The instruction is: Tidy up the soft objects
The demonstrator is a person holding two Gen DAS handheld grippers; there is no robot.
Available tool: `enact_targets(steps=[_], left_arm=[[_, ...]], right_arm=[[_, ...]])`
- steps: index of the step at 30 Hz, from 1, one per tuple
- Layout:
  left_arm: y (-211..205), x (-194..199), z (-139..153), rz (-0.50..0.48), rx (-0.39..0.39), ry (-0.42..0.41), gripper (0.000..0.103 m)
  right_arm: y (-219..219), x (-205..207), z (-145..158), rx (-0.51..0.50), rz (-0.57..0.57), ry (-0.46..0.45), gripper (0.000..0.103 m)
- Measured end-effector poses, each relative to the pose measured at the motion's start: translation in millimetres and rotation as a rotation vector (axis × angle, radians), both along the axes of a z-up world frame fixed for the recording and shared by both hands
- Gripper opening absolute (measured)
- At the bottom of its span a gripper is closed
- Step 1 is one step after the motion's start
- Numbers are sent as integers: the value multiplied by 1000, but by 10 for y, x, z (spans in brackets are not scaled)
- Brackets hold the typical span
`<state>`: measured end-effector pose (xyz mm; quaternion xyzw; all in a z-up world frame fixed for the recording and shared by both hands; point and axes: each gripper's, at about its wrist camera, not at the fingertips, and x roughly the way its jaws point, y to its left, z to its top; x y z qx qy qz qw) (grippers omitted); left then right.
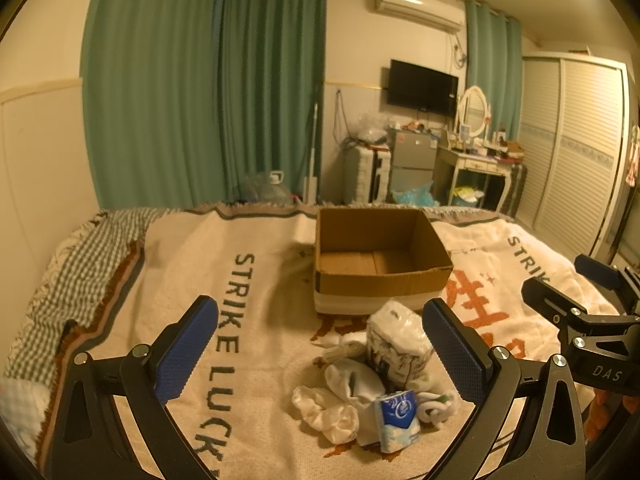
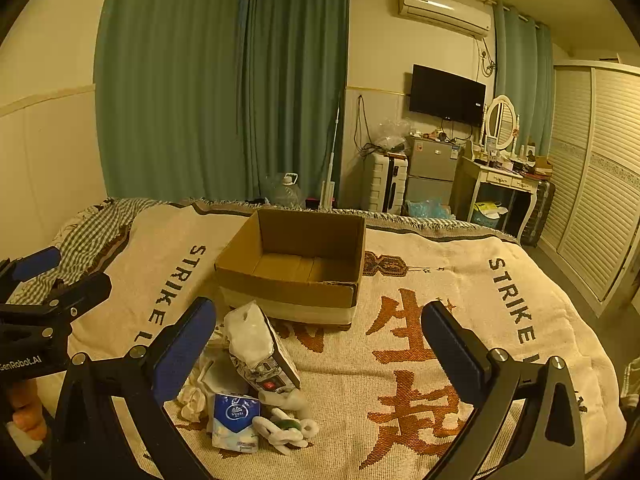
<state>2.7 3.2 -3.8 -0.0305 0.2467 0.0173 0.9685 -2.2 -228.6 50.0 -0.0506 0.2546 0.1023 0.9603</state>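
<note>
A pile of soft things lies on the bed blanket in front of an open, empty cardboard box [image 1: 380, 264] [image 2: 296, 268]. The pile holds a large wrapped tissue pack [image 1: 398, 340] [image 2: 260, 348], a small blue tissue packet [image 1: 398, 420] [image 2: 235, 420], white socks [image 1: 348, 388] [image 2: 286, 400] and a white glove [image 1: 326, 412] [image 2: 192, 398]. My left gripper [image 1: 320, 354] is open and empty above the pile. My right gripper [image 2: 318, 354] is open and empty, just right of the pile. Each gripper shows at the edge of the other's view.
The cream blanket [image 1: 240, 320] [image 2: 440, 340] with "STRIKE LUCKY" lettering covers the bed. A checked sheet [image 1: 80, 264] lies at the left edge. Behind the bed stand green curtains [image 1: 208, 80], a suitcase, a small fridge [image 2: 432, 172], a dressing table and a wardrobe [image 2: 592, 168].
</note>
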Motion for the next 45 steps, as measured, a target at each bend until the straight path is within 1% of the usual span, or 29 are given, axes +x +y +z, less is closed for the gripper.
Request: enact_targets(steps=[6,10,20,23,27,31,33,36,40,41,42,44,45], left_arm=[[2,2,3,0,-2,0,103],[7,11,6,-1,-2,-1,103],[39,36,12,2,-8,4,103],[67,79,-44,12,-14,17,103],[105,187,-200,25,-20,59,103],[152,317,-393,44,-19,108,103],[187,395,-508,59,-21,136,102],[253,498,-636,80,-33,163,102],[293,630,-810,98,-27,203,102],[301,667,-869,98,-30,216,99],[310,698,-904,95,-35,228,98],[290,765,-988,86,-36,251,98],[271,790,-1016,79,-34,258,98]], right_arm=[[5,-7,-5,0,2,1,103],[30,-22,-75,1,9,1,103],[28,8,-69,-3,23,18,103],[44,50,-132,-1,29,41,103],[124,129,-271,-17,52,74,103],[238,264,-525,-44,87,137,103],[287,356,-669,-40,105,179,99],[355,522,-884,-22,131,250,96],[451,705,-1098,-12,162,297,89],[469,738,-1140,-3,168,307,86],[489,791,-1184,7,175,322,81],[531,900,-1275,23,194,349,75],[545,937,-1300,29,206,354,69]])
